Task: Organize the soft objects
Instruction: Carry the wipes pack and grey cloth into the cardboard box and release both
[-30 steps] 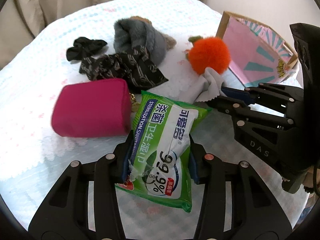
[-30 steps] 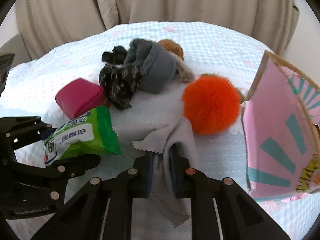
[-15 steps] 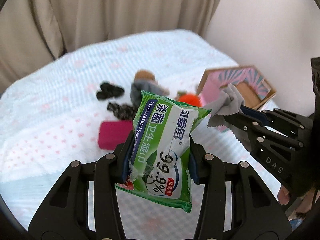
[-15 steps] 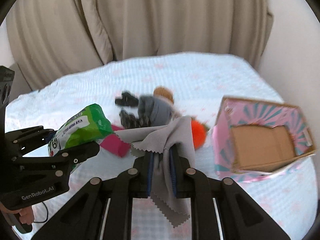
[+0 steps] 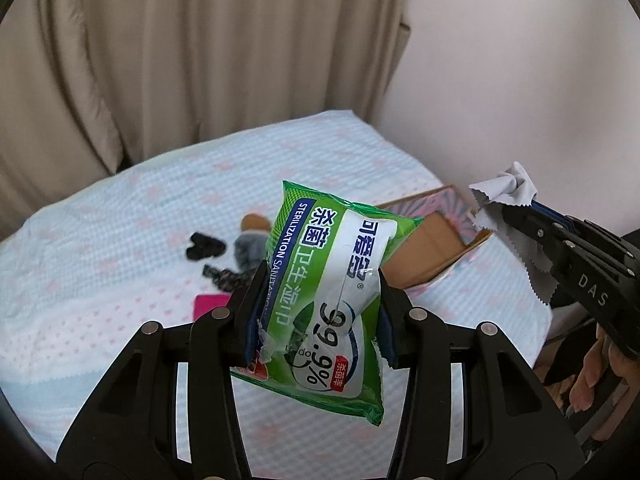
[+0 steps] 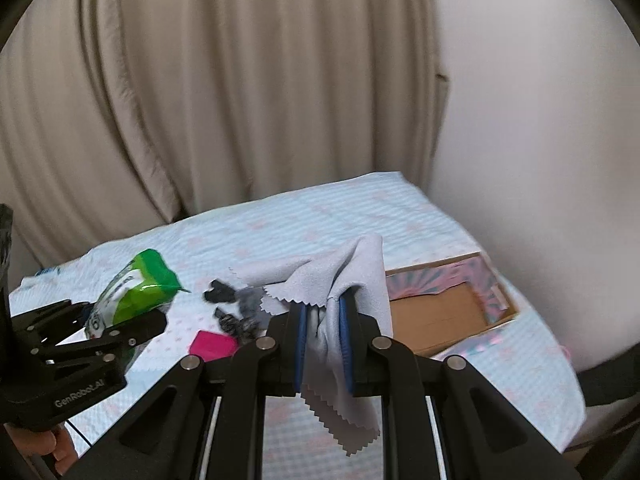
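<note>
Left wrist view: left gripper clamped on green wet-wipes pack, pack pinched at its waist and held up above the bed. Open cardboard box sits at the bed's far right corner, behind the pack; what shows of its inside is bare. Left of the box, on the bed: grey plush, black scrunchie, patterned black cloth, magenta pouch. Right gripper in frame above the box's right side, grey cloth in its tips.

Right wrist view: right gripper fingers together, pinching the grey cloth, zigzag edges hanging below the pads. Box is right of the gripper, lower down, looks empty. Left gripper left of the box with the wipes pack.

Progress, judged: early. Two items lifted, none in the box yet; four or so left on the bed. Orange pompom not visible.
</note>
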### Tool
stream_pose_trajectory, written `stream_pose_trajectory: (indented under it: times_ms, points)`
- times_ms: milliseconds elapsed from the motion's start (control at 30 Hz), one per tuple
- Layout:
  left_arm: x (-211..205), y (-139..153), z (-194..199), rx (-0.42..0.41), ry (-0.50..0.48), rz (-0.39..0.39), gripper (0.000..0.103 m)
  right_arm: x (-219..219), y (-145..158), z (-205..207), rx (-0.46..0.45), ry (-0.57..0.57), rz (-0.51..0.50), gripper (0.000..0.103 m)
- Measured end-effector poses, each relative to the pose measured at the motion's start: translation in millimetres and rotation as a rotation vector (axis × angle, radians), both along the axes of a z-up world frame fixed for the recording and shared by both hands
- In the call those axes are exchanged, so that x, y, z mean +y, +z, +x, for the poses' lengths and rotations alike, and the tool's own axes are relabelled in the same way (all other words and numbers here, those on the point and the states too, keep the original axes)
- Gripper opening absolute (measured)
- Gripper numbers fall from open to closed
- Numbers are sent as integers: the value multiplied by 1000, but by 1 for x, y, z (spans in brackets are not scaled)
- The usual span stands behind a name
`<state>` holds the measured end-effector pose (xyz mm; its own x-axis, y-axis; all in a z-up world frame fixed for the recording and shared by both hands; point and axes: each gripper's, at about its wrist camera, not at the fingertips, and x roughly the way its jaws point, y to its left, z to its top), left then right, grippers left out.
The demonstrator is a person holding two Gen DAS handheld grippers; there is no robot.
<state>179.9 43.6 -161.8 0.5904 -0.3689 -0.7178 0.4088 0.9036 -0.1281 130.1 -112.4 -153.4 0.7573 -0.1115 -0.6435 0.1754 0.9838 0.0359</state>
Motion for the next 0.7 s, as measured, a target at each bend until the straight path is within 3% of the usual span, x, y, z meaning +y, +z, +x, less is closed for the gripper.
stream_pose_trajectory:
  times_ms: [133,367,700]
  points:
    - [-37,15,2,0,-3,-19,41,-36,16,2,19,-37,-9,14]
    - [-108,5,18,42,34,-24,41,-111,19,16,68,-36,6,14]
    - [-208,-45,60,178,162,-12,42,-219,-29,68,201,33,88,14]
